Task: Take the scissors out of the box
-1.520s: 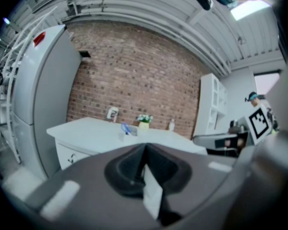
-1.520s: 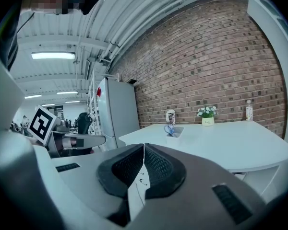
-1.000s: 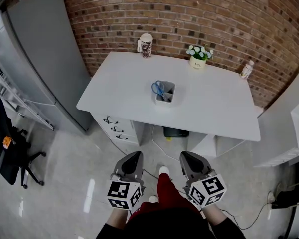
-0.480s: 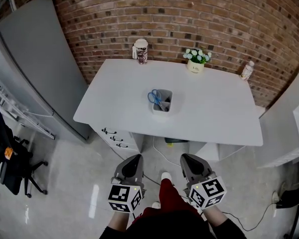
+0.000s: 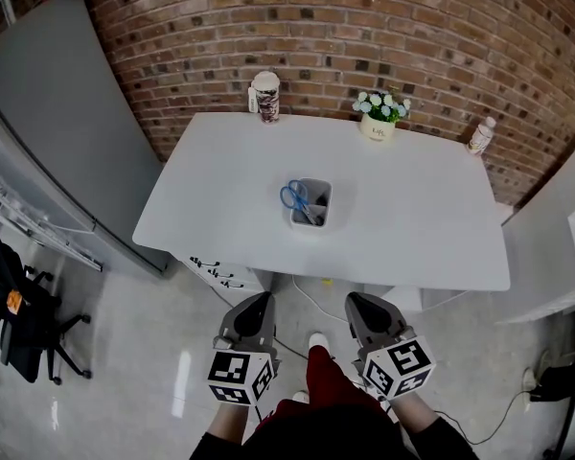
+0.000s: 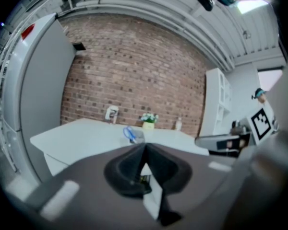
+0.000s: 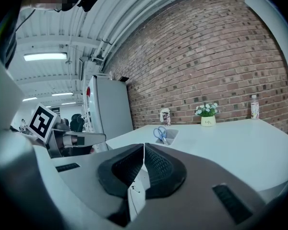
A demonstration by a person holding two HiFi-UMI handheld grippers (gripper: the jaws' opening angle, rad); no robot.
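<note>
Scissors (image 5: 296, 197), blue-handled, stand handles-up in the small grey box (image 5: 324, 205) near the middle of the table, leaning toward the box's left side. Box rests on a white table (image 5: 412, 228) set against a brick wall (image 5: 364, 36), with a patterned cup (image 5: 264, 96), flower pot (image 5: 378, 123) and small bottle (image 5: 479, 134) along the back edge; grey refrigerator (image 5: 67, 123) at left, pale glossy floor (image 5: 144, 353). Left gripper (image 5: 257, 303) and right gripper (image 5: 360, 303) hang over the floor, well short of the table, each with jaws pressed together on nothing.

Bright, even light; fisheye-warped edges

Grey tongs (image 5: 261, 298), black-white marker cubes (image 5: 240, 377), red trousers (image 5: 323, 374)
</note>
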